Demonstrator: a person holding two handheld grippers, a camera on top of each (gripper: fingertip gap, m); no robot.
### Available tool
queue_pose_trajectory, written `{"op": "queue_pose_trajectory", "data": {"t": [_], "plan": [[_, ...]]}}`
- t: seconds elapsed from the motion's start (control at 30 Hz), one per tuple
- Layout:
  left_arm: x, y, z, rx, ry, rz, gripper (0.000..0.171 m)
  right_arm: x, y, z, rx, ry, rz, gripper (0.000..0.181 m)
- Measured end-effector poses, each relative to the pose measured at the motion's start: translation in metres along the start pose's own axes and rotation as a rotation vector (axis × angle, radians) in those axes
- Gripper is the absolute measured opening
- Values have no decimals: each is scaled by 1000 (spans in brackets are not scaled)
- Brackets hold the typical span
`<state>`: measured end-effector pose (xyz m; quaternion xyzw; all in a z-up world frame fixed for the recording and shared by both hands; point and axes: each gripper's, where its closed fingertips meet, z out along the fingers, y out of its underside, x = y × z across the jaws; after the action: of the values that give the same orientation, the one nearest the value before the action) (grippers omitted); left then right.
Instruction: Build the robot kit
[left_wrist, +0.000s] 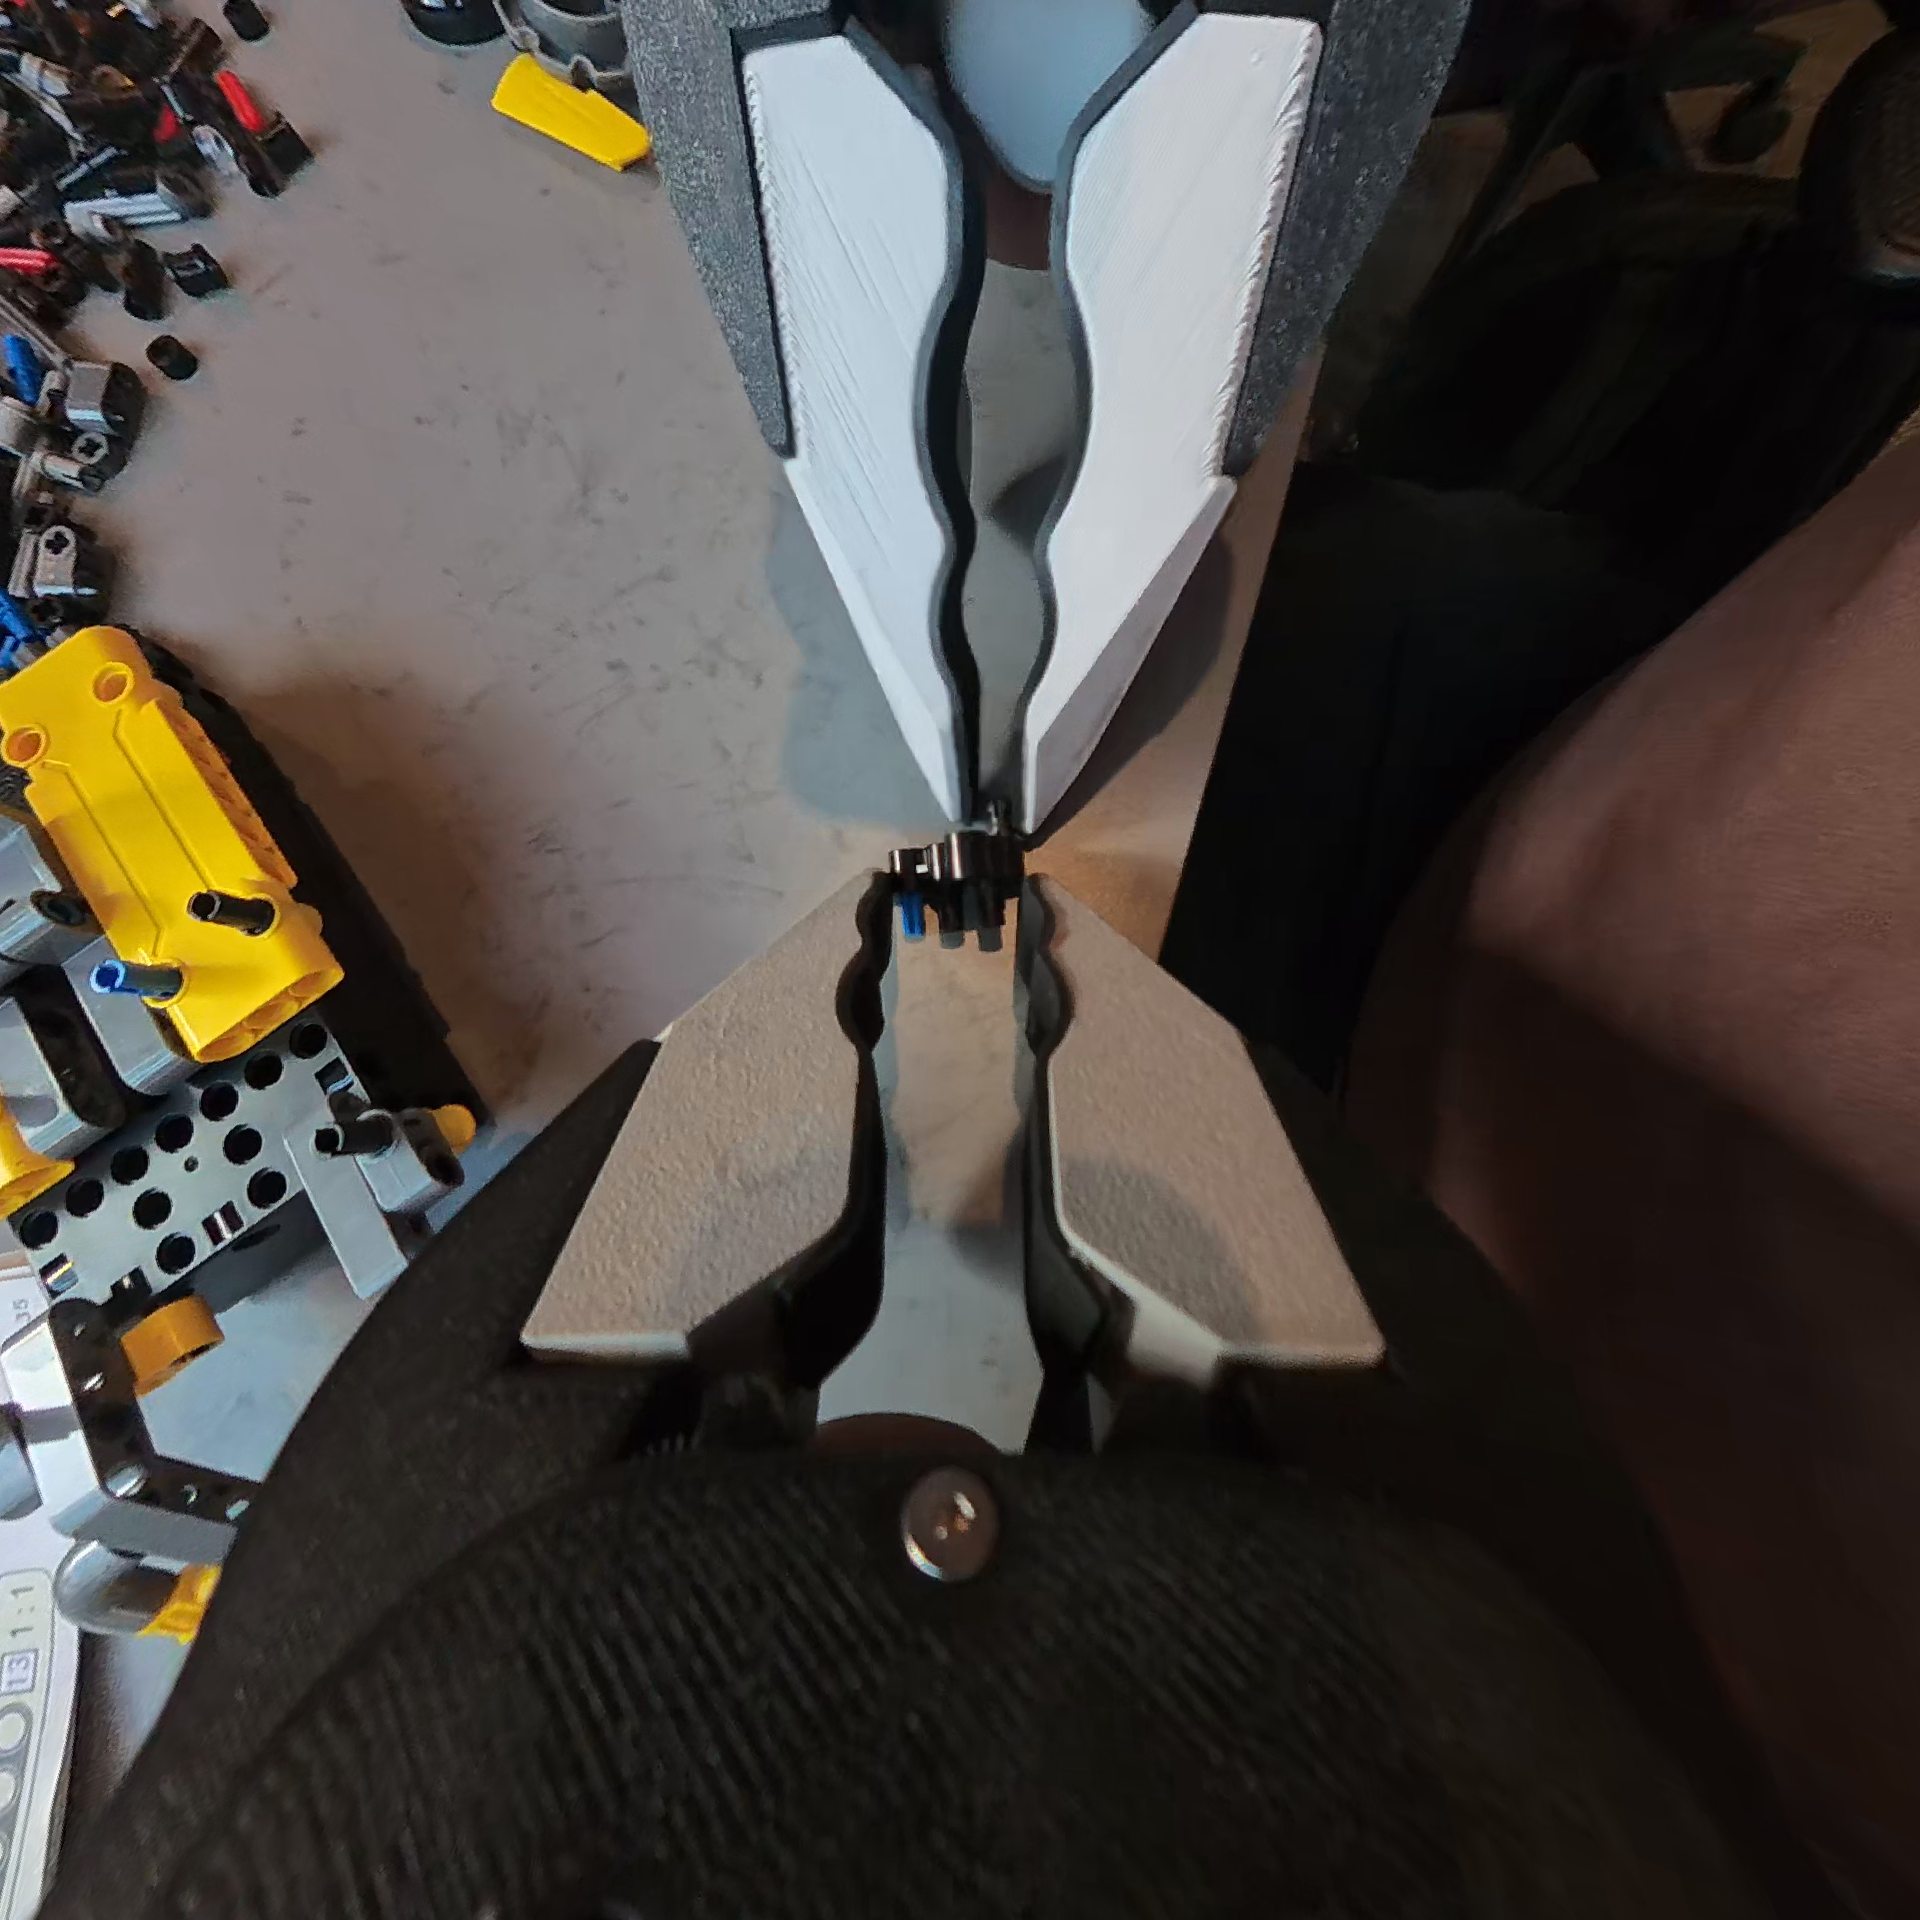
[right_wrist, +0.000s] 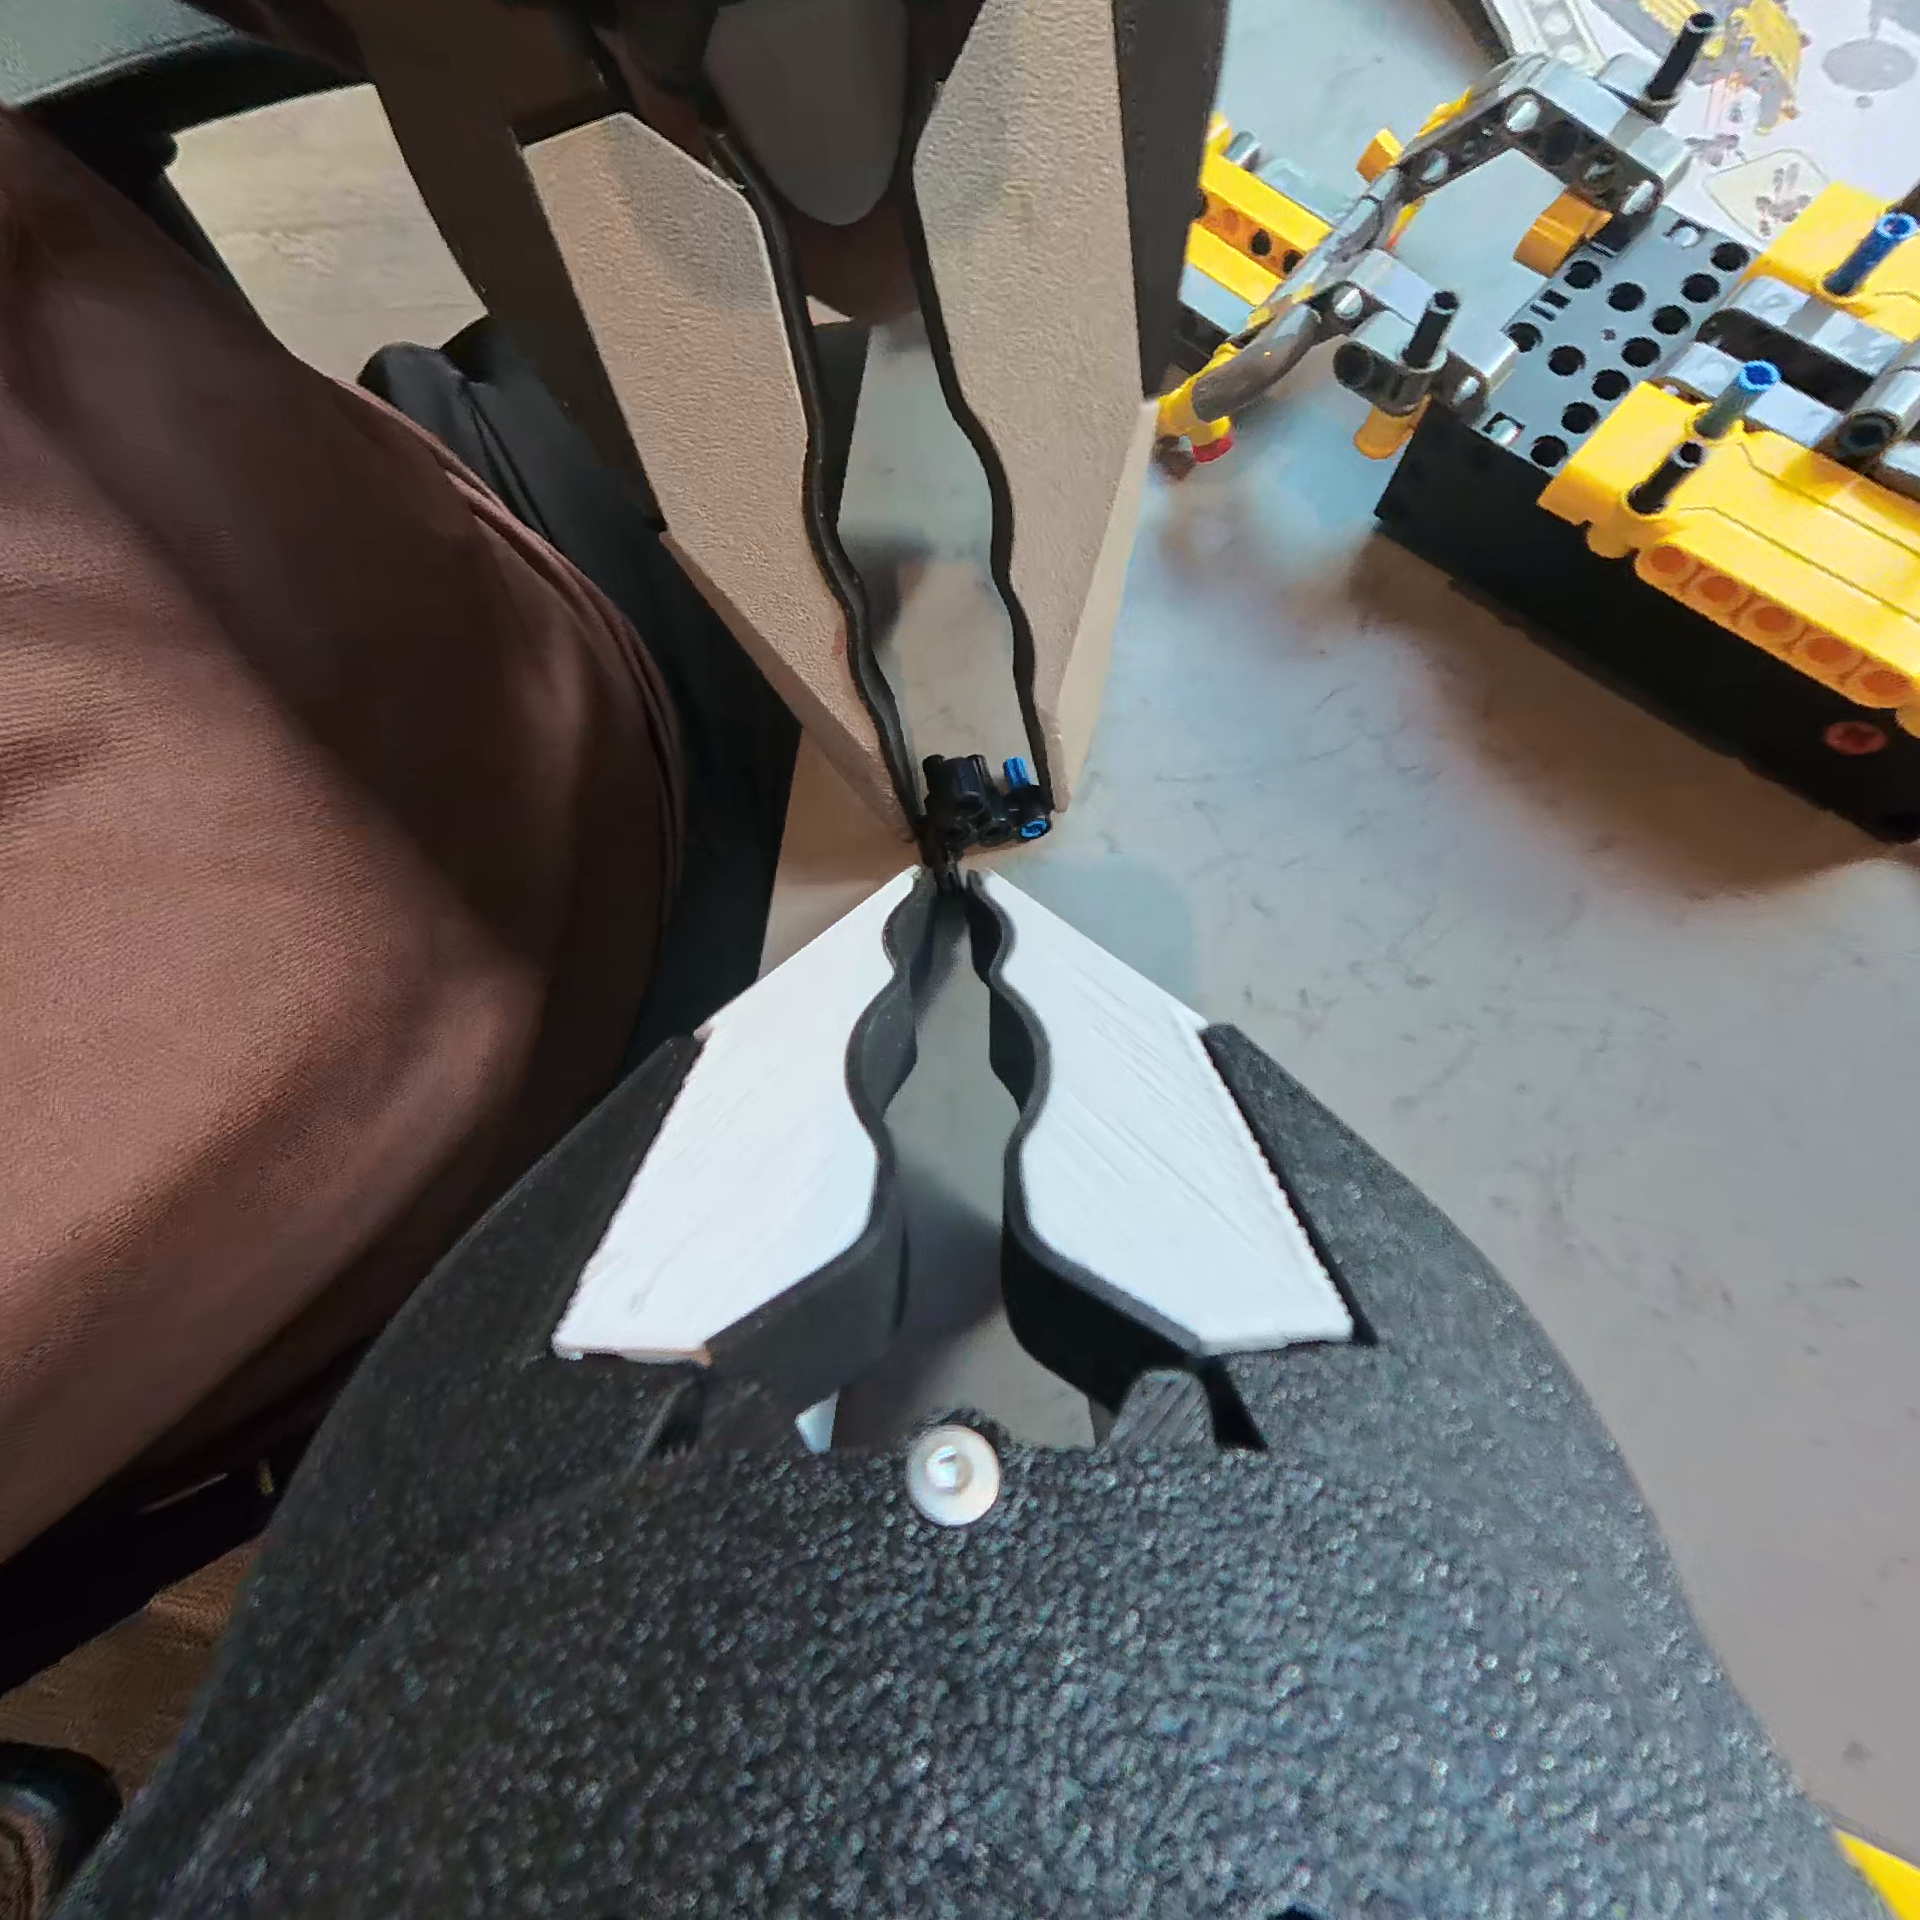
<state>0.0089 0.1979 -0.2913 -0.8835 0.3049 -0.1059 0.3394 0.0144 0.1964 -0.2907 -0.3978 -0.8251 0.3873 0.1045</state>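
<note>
Your left gripper (left_wrist: 956, 894) pinches the small black connector (left_wrist: 961, 883) at the table (left_wrist: 468, 468) edge, right gripper (right_wrist: 948, 878) fingertips pressed on its thin pin: it looks light, stiff and slippery, so grip its flat sides.

Mounted on each gripper, looking forward along its two fingers from very close, steeply down at a grey table (left_wrist: 540, 436). Pointed at each other: left gripper (left_wrist: 956, 894) low in its own view, met tip to tip by the right gripper (right_wrist: 945, 878) coming from above, and the reverse. Shared: both fingertip pairs, the small black connector piece (left_wrist: 961, 868) between them, the yellow and black brick model (right_wrist: 1662, 416) at the edges.
</note>
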Motion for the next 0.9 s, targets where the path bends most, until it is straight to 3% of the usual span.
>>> {"op": "queue_pose_trajectory", "data": {"t": [0.17,0.33,0.43,0.63,0.9], "plan": [[0,-1,-1,-11,-78,51,21,2,-3,-6,49,44,59,7],[-1,-3,-1,55,-168,90,21,6,-6,-15,102,103,116,10],[-7,-4,-4,81,-281,198,22,4,-7,-23,155,106,179,14],[-9,-10,-15,141,-490,483,22,0,-29,-36,324,-15,386,25],[-11,-25,-34,261,-647,629,22,-1,-42,-18,353,-79,476,31]]}}
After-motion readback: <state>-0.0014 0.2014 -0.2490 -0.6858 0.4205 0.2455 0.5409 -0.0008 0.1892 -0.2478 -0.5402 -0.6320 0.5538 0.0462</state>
